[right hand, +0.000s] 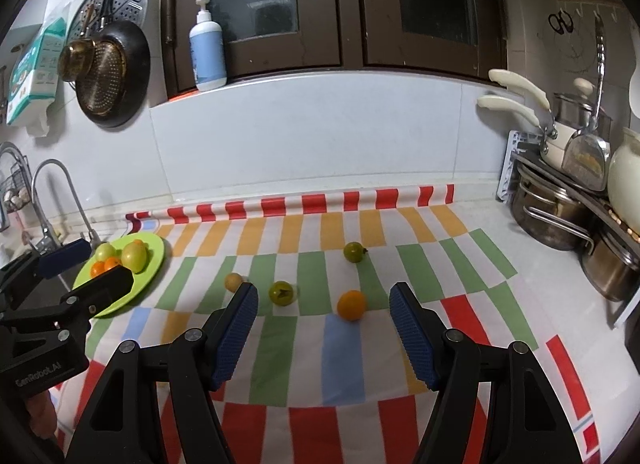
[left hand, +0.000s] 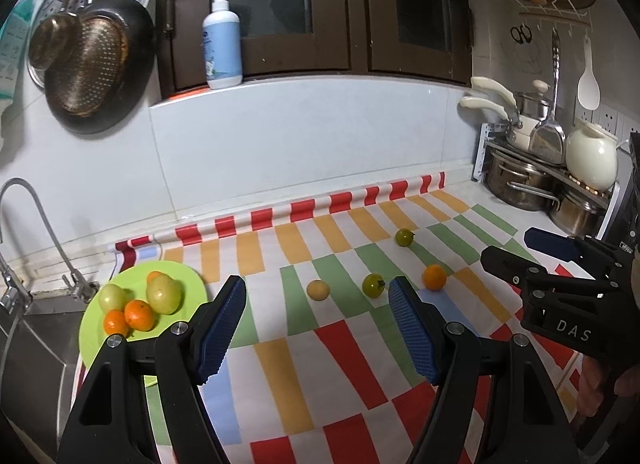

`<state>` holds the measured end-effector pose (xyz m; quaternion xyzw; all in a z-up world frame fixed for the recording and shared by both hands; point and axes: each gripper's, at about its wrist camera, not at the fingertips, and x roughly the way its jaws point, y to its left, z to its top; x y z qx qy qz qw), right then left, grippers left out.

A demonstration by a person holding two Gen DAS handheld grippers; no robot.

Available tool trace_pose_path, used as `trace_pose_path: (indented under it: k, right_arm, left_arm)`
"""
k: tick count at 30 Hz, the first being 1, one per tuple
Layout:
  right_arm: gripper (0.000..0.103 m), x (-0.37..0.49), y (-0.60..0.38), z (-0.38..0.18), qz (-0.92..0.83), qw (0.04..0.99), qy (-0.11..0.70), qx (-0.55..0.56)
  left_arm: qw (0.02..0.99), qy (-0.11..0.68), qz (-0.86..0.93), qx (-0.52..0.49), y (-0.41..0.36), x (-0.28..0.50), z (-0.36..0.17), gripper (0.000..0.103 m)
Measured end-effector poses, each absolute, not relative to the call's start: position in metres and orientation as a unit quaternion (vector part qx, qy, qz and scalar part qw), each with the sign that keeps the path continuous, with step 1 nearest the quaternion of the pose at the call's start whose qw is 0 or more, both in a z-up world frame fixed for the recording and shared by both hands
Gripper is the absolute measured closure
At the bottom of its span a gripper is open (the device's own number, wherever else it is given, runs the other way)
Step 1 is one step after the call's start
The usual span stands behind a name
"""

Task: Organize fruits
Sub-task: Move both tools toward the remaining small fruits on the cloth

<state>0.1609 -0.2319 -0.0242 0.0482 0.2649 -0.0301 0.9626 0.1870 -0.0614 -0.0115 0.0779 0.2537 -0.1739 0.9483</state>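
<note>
A green plate (left hand: 188,274) at the left of the checked cloth holds two yellow-green fruits (left hand: 164,294) and several small oranges (left hand: 139,314); it also shows in the right wrist view (right hand: 154,260). Loose on the cloth lie a yellow fruit (left hand: 318,290), two green tomatoes (left hand: 373,285) (left hand: 404,237) and an orange (left hand: 435,277). In the right wrist view the orange (right hand: 351,305) lies just ahead of my right gripper (right hand: 322,328), which is open and empty. My left gripper (left hand: 316,328) is open and empty, short of the yellow fruit.
A sink (left hand: 32,344) with a tap (left hand: 24,199) lies left of the plate. A rack of steel pots (left hand: 532,179) and a white kettle (left hand: 592,159) stands at the right. The tiled wall (left hand: 300,143) runs behind; a soap bottle (left hand: 222,43) stands on the ledge.
</note>
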Motion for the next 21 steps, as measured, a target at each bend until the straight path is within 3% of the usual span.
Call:
trace_pose_path:
  k: [16,21]
  right_arm:
    - [0.034,0.202,-0.254,-0.063,-0.023,0.949,0.31,0.058]
    - [0.035,0.215,-0.258,-0.076,-0.023,0.944,0.326,0.056]
  left_arm:
    - [0.93,0.274,-0.22,0.112,-0.102,0.233,-0.044,0.03]
    - [0.918,0.291,-0.239,0.121,-0.115,0.249,-0.061,0.036]
